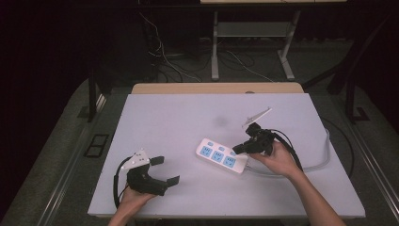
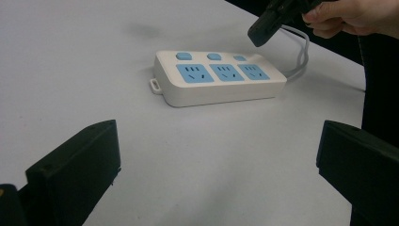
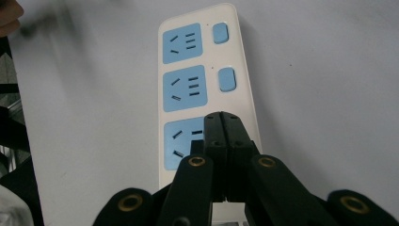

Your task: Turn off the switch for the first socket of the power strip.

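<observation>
A white power strip with three blue sockets and blue switches lies near the middle of the white table; it also appears as the power strip and power strip. My right gripper hovers just over the strip's right end, its jaws pressed together with nothing between them; in the right gripper view its tip sits over the nearest socket and switch. My left gripper rests at the table's front left with its jaws wide apart, well short of the strip.
The strip's grey cable loops off to the right across the table. A wooden edge borders the table's far side. Beyond it, desk legs and loose cables lie on the floor.
</observation>
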A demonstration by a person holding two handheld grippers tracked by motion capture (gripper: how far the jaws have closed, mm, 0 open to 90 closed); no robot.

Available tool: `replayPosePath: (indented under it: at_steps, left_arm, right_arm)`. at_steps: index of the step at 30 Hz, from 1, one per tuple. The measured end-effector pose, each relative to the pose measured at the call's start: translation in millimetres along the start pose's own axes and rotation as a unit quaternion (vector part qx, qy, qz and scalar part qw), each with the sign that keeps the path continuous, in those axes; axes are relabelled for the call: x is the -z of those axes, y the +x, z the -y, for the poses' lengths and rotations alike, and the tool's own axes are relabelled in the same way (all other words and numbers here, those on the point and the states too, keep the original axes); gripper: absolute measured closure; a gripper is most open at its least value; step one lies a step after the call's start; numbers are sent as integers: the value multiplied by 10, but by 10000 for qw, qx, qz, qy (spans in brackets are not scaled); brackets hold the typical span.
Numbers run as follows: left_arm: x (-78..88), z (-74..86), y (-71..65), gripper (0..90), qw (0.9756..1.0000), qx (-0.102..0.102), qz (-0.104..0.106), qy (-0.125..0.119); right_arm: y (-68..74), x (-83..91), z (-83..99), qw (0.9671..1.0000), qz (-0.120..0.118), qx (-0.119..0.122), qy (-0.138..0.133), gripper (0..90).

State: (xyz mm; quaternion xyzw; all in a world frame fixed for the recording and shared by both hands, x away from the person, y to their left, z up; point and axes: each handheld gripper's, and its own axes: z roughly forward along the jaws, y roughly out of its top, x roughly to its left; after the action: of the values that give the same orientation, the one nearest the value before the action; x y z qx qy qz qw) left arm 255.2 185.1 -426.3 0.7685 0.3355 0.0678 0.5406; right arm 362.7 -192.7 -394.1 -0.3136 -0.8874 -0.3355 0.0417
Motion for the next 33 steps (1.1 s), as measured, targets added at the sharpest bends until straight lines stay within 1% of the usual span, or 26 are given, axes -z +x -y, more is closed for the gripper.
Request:
replayPosePath:
  at_steps: [4, 9, 13, 26, 29, 32, 33]
  left_arm:
    - [2, -1, 2, 0, 10000, -6, -3, -1]
    - [1, -1, 5, 0, 10000, -5, -9, 6]
    - [2, 0, 5, 0, 10000, -8, -10, 10]
    - [3, 0, 9, 0, 10000, -18, -8, 19]
    - [2, 0, 9, 0, 10000, -24, -10, 26]
    - [5, 1, 11, 0, 10000, -23, -13, 26]
    - [6, 1, 11, 0, 10000, -23, -15, 26]
  right_arm:
    - [-19, -20, -1, 10000, -3, -51, -2, 897]
    - [-40, -49, -3, 10000, 3, -55, 1, 897]
    - [-59, -83, -6, 10000, -20, -74, -60, 897]
    - [-115, -158, -4, 9998, -64, -135, -101, 896]
    - [-113, -192, -6, 9999, -87, -130, -60, 897]
    - [-113, -230, 0, 9999, -57, -129, 12, 897]
    - [-120, -234, 3, 9999, -73, -132, -17, 897]
